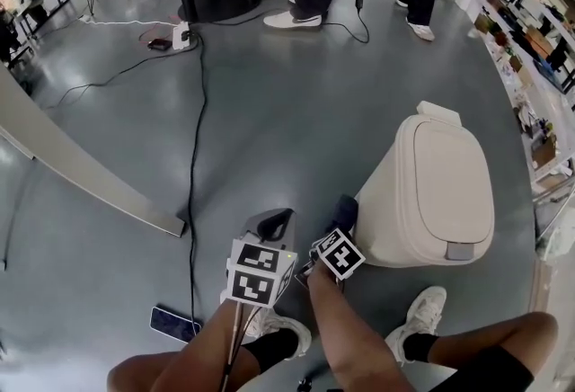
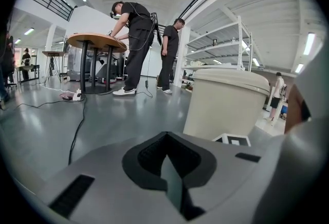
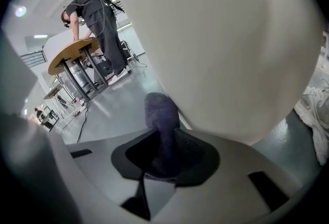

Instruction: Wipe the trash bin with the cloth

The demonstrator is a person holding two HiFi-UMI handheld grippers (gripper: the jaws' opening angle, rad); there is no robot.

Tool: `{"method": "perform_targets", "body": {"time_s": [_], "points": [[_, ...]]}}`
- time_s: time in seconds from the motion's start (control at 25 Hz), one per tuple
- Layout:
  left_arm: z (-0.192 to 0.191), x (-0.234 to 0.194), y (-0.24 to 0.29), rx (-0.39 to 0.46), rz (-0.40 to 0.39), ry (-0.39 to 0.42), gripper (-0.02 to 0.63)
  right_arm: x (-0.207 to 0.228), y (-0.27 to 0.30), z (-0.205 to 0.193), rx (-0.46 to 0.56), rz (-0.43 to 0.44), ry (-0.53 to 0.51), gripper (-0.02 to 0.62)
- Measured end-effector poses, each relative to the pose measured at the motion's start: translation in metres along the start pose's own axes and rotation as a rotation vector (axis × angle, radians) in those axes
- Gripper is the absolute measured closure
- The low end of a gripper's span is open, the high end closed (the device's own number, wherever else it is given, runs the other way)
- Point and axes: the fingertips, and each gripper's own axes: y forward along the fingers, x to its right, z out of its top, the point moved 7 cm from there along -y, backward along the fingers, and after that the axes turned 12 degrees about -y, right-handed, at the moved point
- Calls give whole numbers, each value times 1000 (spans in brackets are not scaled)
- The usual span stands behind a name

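Lower centre of the head view: left forearm (image 1: pixel 198 350) and right forearm (image 1: pixel 346 327) reach forward side by side. Left gripper (image 1: pixel 272 224): jaws pressed together, nothing between them. Right gripper (image 1: pixel 341 218), just to its right: jaws clamped on a dark cloth (image 3: pixel 160 130).

trash bin (image 1: pixel 436 192) on floor (image 1: pixel 269 111) | cloth (image 1: pixel 345 209) against its left side | phone (image 1: pixel 174 324) on floor, well left
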Motion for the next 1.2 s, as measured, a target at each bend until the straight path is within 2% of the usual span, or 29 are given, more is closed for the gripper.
{"method": "perform_targets", "body": {"time_s": [0.2,0.36,0.52,0.68,0.92,1.08,1.2], "points": [[5,7,0,-2,1,13,607,-2,0,-2,-14,11,-40,497],[10,10,-6,0,13,-3,607,-13,-34,4,42,101,-141,497],[25,17,-8,38,2,-1,609,-19,-90,32,166,223,-209,497],[42,26,-32,72,8,-12,609,-19,-160,59,296,323,-316,497],[80,56,-75,151,8,9,607,-17,-247,106,391,413,-383,497],[98,96,-98,183,-7,47,609,1,-301,143,458,465,-458,497],[111,130,-112,199,1,64,607,23,-333,176,508,458,-503,497]]}}
